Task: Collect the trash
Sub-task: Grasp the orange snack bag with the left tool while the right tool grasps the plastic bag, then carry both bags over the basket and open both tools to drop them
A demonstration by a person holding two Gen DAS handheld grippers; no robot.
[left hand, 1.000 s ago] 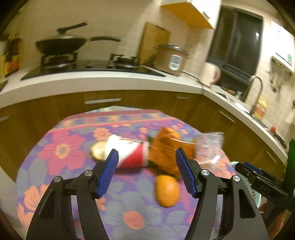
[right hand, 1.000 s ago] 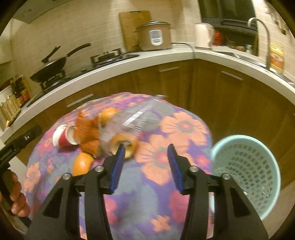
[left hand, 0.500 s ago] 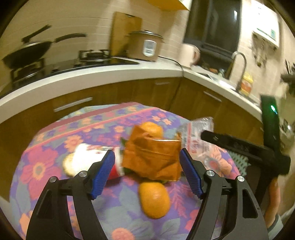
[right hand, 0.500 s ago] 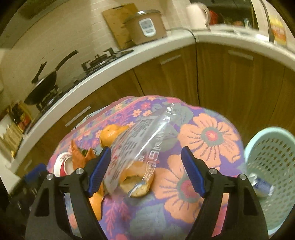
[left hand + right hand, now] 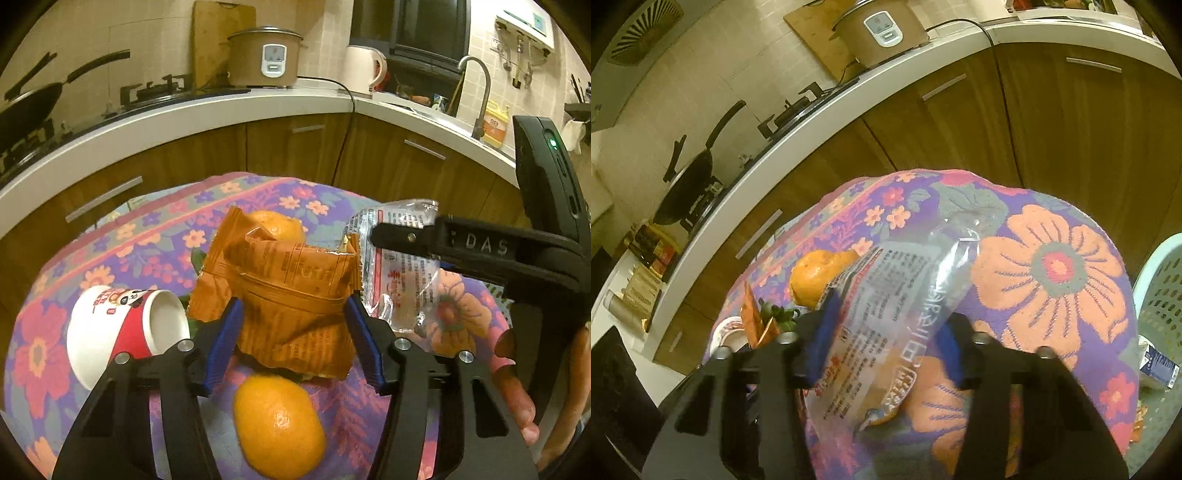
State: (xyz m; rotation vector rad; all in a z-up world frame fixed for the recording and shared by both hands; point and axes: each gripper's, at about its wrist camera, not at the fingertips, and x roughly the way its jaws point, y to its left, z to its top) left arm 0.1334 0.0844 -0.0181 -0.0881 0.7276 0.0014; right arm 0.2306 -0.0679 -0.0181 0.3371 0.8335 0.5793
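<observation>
Wrapper [image 5: 295, 314] sits between closing left jaws, bag [image 5: 886, 321] between right.

We record a home kitchen. A white countertop [image 5: 207, 110] over brown wood cabinets [image 5: 295, 147] carries a gas hob [image 5: 155, 90] with a black wok [image 5: 689, 173], a rice cooker [image 5: 264, 55], a kettle [image 5: 364, 68] and a sink faucet [image 5: 480, 85]; tiled walls behind.

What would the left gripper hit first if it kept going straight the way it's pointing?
The orange snack wrapper. It already sits between the closing fingers of the left gripper; whether they touch it yet is unclear.
</observation>
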